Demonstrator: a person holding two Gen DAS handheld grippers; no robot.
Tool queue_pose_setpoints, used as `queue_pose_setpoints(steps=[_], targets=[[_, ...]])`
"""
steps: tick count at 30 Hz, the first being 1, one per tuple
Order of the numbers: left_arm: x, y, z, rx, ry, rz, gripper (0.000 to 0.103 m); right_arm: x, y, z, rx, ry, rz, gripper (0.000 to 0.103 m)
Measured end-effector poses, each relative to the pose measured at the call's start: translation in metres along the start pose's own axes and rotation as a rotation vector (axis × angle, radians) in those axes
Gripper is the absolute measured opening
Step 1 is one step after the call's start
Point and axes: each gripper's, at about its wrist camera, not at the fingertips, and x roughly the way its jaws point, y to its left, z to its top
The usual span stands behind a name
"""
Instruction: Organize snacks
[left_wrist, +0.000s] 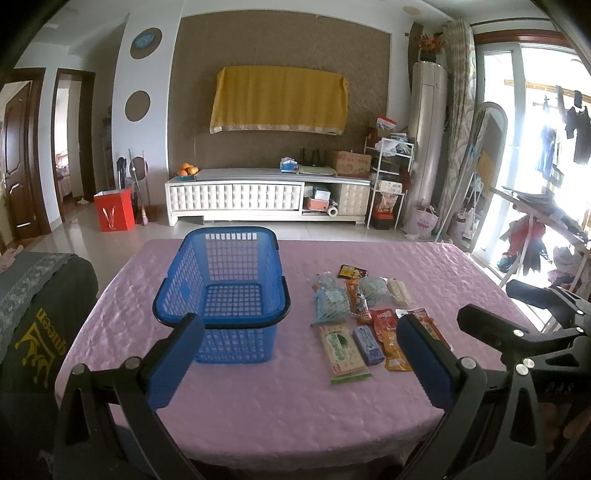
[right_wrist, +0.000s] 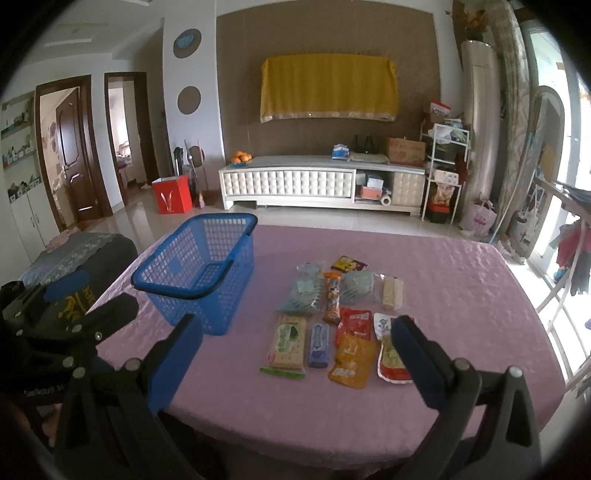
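Observation:
An empty blue mesh basket (left_wrist: 221, 291) (right_wrist: 199, 273) stands on the pink tablecloth (left_wrist: 288, 398) (right_wrist: 461, 280), left of centre. To its right lie several snack packets: a green cracker pack (left_wrist: 343, 350) (right_wrist: 288, 343), a blue bar (left_wrist: 367, 345) (right_wrist: 319, 345), red (right_wrist: 354, 323) and orange (right_wrist: 351, 360) pouches, clear bags (left_wrist: 330, 304) (right_wrist: 301, 295). My left gripper (left_wrist: 299, 332) hangs open above the near table edge, between basket and packets. My right gripper (right_wrist: 295, 332) is open too, above the near packets. Neither holds anything.
A dark cloth-covered chair (left_wrist: 33, 314) (right_wrist: 74, 258) stands at the table's left. Beyond the table are tiled floor, a white TV cabinet (left_wrist: 266, 197) and a red bag (left_wrist: 114, 208). A drying rack with clothes (left_wrist: 535, 236) sits to the right.

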Motion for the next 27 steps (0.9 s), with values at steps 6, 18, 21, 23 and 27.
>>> queue_pose_setpoints(steps=[6,18,21,23,27], targets=[[0.0009,0.0009,-0.0012,-0.008,0.01,-0.003,0.103,0.001,-0.0005,-0.0015,-0.008,0.007,0.0,0.103],[0.0009,0.0008,-0.0021,-0.006,0.01,-0.002,0.103,0.0011,-0.001,-0.0017,-0.007,0.009,0.001,0.103],[0.0009,0.0011,-0.0021,-0.007,0.012,-0.004,0.103,0.0015,0.0005,-0.0026,-0.006,0.01,0.0,0.103],[0.0011,0.0009,-0.0023,-0.007,0.016,-0.006,0.103,0.0021,-0.001,-0.0028,-0.008,0.014,-0.003,0.103],[0.0021,-0.0007,-0.0003,0.0,0.02,-0.014,0.103,0.0045,-0.0035,-0.0023,-0.01,0.022,-0.014,0.103]])
